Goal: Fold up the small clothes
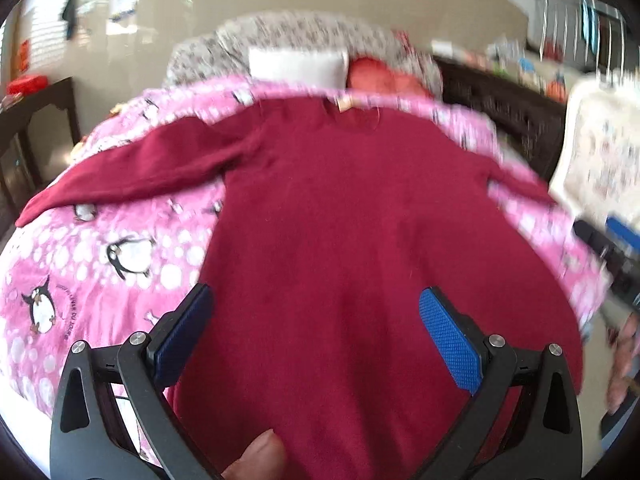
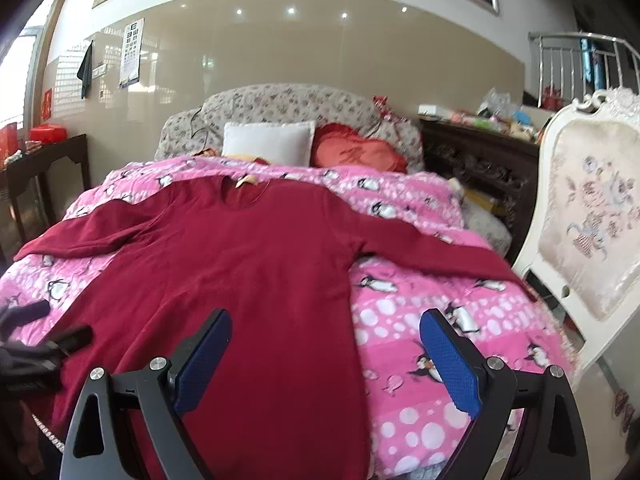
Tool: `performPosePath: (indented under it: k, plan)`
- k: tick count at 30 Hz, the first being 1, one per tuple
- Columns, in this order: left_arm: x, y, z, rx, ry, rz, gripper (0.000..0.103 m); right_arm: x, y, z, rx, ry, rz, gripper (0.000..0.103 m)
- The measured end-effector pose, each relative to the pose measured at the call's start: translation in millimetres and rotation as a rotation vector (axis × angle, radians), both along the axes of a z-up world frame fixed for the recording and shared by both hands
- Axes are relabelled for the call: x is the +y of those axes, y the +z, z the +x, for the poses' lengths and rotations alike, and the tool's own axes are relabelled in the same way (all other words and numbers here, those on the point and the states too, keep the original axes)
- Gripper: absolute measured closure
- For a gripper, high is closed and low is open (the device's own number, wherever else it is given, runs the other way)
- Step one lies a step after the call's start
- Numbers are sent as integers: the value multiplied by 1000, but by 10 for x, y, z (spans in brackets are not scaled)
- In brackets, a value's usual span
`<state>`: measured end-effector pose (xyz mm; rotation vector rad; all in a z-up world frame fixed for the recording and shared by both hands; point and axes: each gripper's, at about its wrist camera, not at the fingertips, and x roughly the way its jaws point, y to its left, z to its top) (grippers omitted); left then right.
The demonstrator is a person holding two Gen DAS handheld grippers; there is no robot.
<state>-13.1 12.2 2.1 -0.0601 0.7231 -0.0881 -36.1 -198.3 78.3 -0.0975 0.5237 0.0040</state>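
Observation:
A dark red long-sleeved sweater lies flat on a pink penguin-print quilt, collar toward the pillows, both sleeves spread out. It also shows in the right wrist view. My left gripper is open and empty above the sweater's lower body. My right gripper is open and empty above the sweater's right hem edge and the quilt. The left gripper's fingers show at the left edge of the right wrist view.
A white pillow and a red cushion lie at the flowered headboard. A white upholstered chair stands right of the bed. Dark wooden cabinets stand at left and right.

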Motion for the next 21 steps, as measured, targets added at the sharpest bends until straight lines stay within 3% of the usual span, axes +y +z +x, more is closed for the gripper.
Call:
performPosePath:
  k: [4, 7, 11, 16, 21]
  plan:
    - [-24, -65, 126, 75, -7, 8, 0, 0, -34, 133, 52, -7, -17, 9]
    - [16, 60, 177, 42, 2, 32, 0, -1, 19, 295, 68, 3, 7, 9]
    - [151, 201, 297, 37, -40, -21, 1, 60, 98, 614, 74, 2, 56, 9]
    - [398, 273, 399, 16, 38, 3, 1, 328, 99, 1128, 96, 46, 61, 9]
    - [740, 282, 531, 28, 93, -19, 1, 559, -130, 1540, 118, 74, -25, 9]
